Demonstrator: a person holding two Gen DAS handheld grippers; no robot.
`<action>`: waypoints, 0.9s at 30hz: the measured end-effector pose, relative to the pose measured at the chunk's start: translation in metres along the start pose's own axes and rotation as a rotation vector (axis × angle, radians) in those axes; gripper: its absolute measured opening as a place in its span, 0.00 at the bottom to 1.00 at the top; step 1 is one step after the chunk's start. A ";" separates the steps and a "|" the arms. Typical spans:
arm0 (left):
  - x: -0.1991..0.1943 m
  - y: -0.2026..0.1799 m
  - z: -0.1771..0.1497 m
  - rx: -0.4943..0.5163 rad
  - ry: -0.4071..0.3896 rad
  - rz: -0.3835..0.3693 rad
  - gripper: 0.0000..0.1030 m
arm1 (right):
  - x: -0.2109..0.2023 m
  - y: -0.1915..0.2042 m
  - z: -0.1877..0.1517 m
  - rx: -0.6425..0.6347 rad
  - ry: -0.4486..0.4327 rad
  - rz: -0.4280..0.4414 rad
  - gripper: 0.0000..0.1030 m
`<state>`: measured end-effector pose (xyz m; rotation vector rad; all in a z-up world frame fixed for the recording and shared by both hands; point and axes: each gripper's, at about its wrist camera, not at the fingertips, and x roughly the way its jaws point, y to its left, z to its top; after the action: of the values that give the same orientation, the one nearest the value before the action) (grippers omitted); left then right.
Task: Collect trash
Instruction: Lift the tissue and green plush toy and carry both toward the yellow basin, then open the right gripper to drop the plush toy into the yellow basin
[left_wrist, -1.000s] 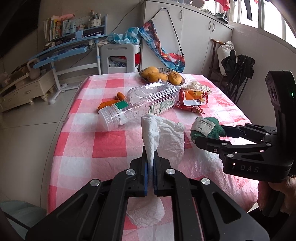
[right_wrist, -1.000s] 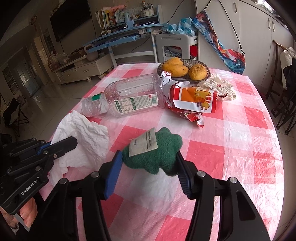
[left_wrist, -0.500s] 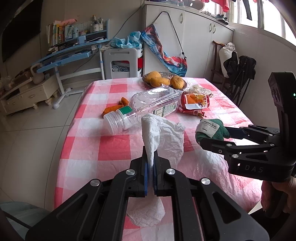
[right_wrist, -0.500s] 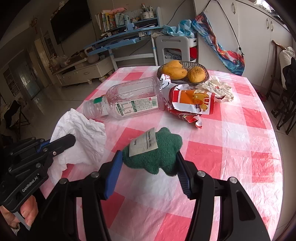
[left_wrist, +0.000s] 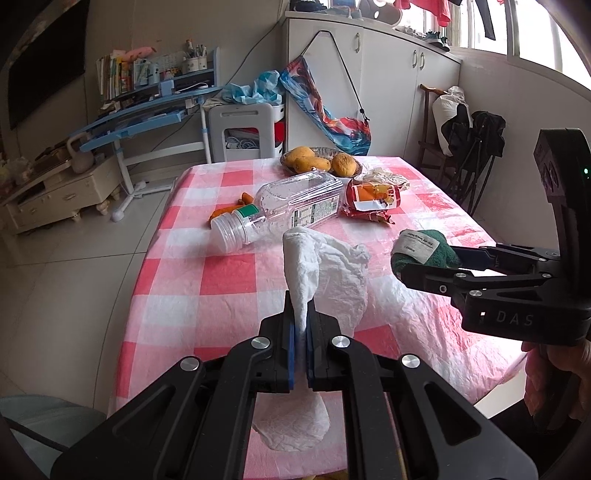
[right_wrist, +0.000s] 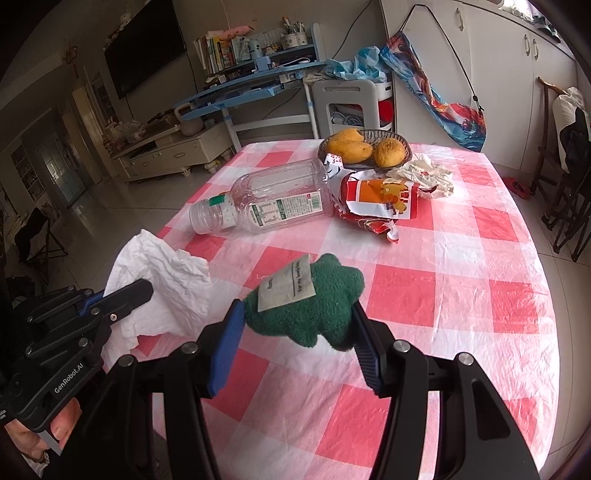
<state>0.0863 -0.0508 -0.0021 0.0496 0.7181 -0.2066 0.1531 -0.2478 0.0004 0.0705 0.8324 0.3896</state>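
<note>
Holding two items clear of table (right_wrist: 461, 258): crumpled white tissue (left_wrist: 325, 269) pinched in left gripper (left_wrist: 300, 332); green labelled sponge (right_wrist: 314, 302) clamped in right gripper (right_wrist: 295, 328). Uncollected on table: plastic bottle (right_wrist: 266, 201), snack wrapper (right_wrist: 380, 203), crumpled paper (right_wrist: 428, 175). No bin visible.

Tiled floor (left_wrist: 74, 266), white cabinets (left_wrist: 388, 96), blue desk (right_wrist: 251, 92).

Checked table (right_wrist: 461, 258), bottle (right_wrist: 266, 203), wrapper (right_wrist: 380, 206), fruit basket (right_wrist: 404, 142)
</note>
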 end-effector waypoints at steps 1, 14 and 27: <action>-0.004 -0.001 -0.003 -0.002 -0.001 -0.002 0.05 | -0.003 0.002 -0.003 0.002 0.000 0.005 0.53; -0.050 -0.007 -0.040 -0.014 -0.012 -0.007 0.05 | -0.042 0.031 -0.058 0.021 0.013 0.024 0.54; -0.078 -0.009 -0.053 -0.026 -0.026 -0.012 0.05 | -0.055 0.050 -0.108 0.009 0.103 0.031 0.54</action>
<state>-0.0070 -0.0398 0.0089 0.0179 0.6949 -0.2093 0.0254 -0.2309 -0.0227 0.0725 0.9355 0.4216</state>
